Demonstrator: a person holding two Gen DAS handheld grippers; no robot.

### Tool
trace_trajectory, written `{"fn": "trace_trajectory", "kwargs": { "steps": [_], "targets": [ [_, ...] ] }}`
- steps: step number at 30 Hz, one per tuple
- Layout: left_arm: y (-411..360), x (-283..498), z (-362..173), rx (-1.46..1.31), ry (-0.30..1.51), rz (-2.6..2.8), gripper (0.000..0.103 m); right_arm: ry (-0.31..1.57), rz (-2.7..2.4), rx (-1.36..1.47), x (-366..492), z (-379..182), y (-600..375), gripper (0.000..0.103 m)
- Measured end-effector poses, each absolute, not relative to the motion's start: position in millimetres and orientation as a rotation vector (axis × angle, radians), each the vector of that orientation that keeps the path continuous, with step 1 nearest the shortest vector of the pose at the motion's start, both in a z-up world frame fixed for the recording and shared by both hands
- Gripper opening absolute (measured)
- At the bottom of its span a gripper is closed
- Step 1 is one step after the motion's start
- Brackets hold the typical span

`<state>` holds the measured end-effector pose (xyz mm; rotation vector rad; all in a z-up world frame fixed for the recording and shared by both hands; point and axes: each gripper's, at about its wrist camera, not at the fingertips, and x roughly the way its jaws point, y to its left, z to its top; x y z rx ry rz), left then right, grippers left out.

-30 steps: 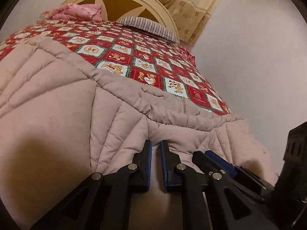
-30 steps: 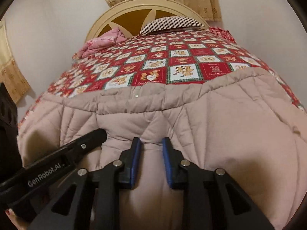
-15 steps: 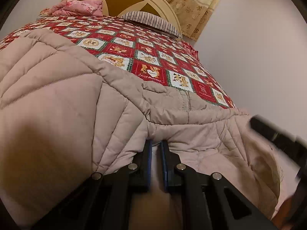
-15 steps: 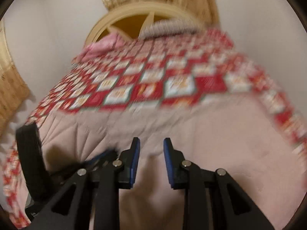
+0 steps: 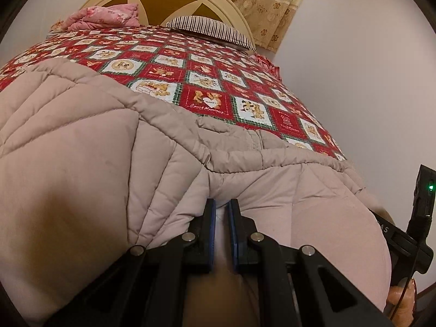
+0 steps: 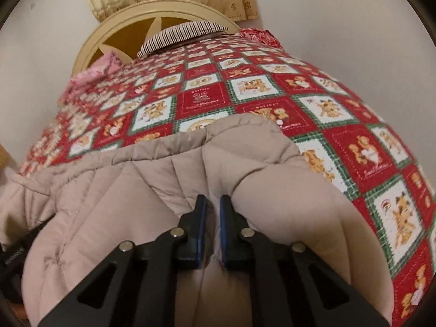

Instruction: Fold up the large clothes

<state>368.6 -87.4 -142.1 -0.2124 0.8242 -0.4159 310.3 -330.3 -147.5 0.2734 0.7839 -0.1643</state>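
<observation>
Both nearly closed: left hand-held gripper (image 5: 221, 204) and right hand-held gripper (image 6: 212, 200) each pinching beige quilted coat (image 5: 81, 163) fabric, bear-print bedspread (image 6: 272, 81) ahead.

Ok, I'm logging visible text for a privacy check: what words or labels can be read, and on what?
"AS": cut-off print on the right gripper body.
Script on the quilt squares: too small to read.
Label on the left gripper body: blurred.
The jacket both hold: no text.
</observation>
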Motion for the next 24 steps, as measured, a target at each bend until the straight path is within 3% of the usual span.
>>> {"fn": "trace_trajectory", "kwargs": {
  "steps": [4, 7, 13, 14, 15, 16, 18, 21, 24],
  "targets": [
    [-87.0, 366.1, -139.7, -0.198, 0.843, -0.414, 0.009, 0.831, -0.229, 0.213, 301.3, -130.2, -321.4, 0.010],
    [-78.8, 354.5, -131.1, -0.192, 0.865, -0.426, 0.009, 0.665, -0.175, 0.250, 254.3, -92.6, -300.7, 0.019],
    [-20.1, 283.7, -89.8, -0.268, 0.837, -0.481, 0.011, 0.616, 0.023, 0.203, 204.9, -70.7, -225.1, 0.019],
    [-1.9, 266.8, -85.5, -0.286, 0.813, -0.469, 0.014, 0.618, 0.053, 0.200, 202.3, -71.4, -211.1, 0.019],
    [16.8, 250.3, -82.8, -0.292, 0.790, -0.438, 0.028, 0.618, 0.077, 0.203, 202.5, -72.7, -199.1, 0.019],
    [34.6, 235.9, -81.3, -0.299, 0.767, -0.399, 0.049, 0.618, 0.094, 0.206, 203.2, -74.7, -189.0, 0.019],
    [68.5, 208.9, -80.1, -0.342, 0.701, -0.322, 0.067, 0.619, 0.110, 0.205, 209.2, -81.3, -171.0, 0.019],
    [109.0, 176.6, -84.5, -0.396, 0.642, -0.215, 0.076, 0.702, 0.071, 0.201, 232.1, -107.4, -157.8, 0.019],
    [126.6, 160.4, -95.3, -0.416, 0.652, -0.190, 0.076, 0.747, 0.044, 0.176, 246.9, -150.9, -155.6, 0.015]
  ]
}}
